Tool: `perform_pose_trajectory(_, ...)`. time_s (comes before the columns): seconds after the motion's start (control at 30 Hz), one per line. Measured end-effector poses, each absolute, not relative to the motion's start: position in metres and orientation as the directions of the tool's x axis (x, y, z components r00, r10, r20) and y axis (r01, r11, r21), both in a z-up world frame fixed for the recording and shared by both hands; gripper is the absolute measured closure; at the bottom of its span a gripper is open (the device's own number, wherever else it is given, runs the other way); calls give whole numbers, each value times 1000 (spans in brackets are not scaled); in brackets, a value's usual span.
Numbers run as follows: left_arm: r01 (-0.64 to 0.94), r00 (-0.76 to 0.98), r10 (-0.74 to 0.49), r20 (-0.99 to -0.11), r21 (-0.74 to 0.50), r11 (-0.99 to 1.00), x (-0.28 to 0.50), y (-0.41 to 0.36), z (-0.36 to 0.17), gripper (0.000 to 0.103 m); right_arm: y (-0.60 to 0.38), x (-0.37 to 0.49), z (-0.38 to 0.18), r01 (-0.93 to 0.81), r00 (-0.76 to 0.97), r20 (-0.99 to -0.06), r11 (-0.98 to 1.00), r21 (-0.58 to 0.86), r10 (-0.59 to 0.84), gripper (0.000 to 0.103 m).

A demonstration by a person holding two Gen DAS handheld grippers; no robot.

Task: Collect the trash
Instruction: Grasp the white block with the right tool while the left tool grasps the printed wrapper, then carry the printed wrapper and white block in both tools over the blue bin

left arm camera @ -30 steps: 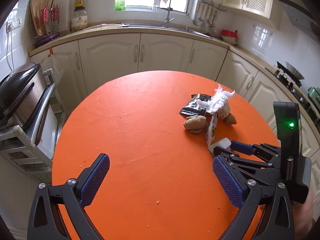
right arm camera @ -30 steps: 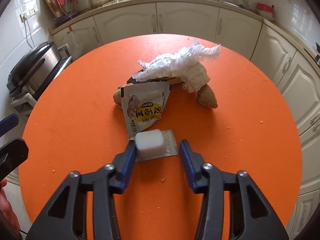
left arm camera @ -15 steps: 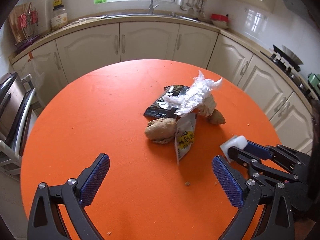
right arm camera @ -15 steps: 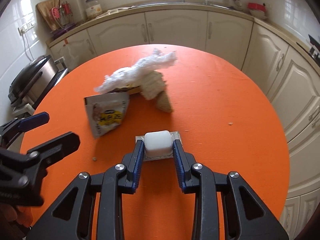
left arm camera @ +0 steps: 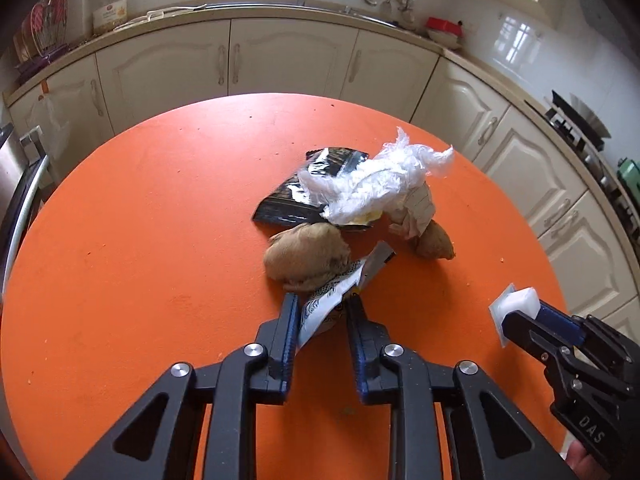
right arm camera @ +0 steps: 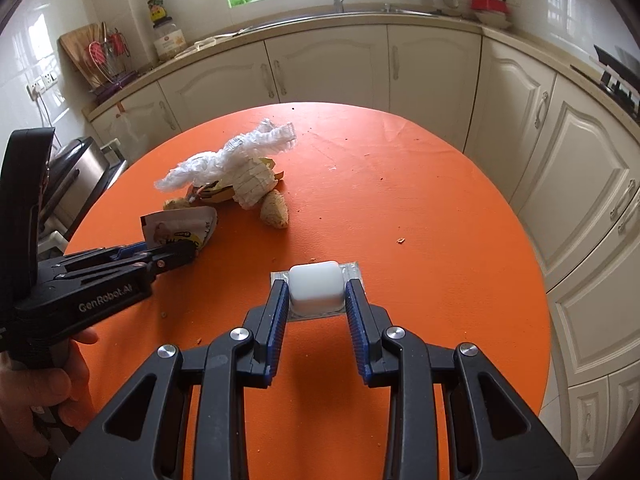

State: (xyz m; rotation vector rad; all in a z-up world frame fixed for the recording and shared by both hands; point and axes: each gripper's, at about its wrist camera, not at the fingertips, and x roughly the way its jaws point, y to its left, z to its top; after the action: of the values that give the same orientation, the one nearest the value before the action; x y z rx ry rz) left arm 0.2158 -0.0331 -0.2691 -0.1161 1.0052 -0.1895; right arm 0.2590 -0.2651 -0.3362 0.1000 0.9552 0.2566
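Two grippers work over the orange table [left arm camera: 140, 240]. Left gripper [left arm camera: 322, 312] is closing its jaws on a snack packet [left arm camera: 320, 312] at six o'clock of the trash pile [left arm camera: 360, 204]. Right gripper [right arm camera: 316, 300] pinches a white blister pack [right arm camera: 316, 286], held above the table at four o'clock from the pile.

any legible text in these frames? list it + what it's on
"GenRobot.AI": side of the left gripper, right wrist view.
"DAS": body of the right gripper, left wrist view.
Snack packet in the left jaws: yellow label print, too blurred to read.
Jar on the counter: label too small.
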Motion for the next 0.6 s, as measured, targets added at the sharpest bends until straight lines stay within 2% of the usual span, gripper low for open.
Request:
perform_pose_trajectory(0.3, 146, 582, -259, -771, -215, 966, 187, -16, -258, 87, -265, 233, -322, -162, 568, -779, 964, 210, 266, 74)
perform_pose_trajectory(0.6, 227, 669, -315, -673, -218, 949, 145, -25, -217, 87, -273, 194, -273, -163, 647, -722, 969, 185, 246, 74)
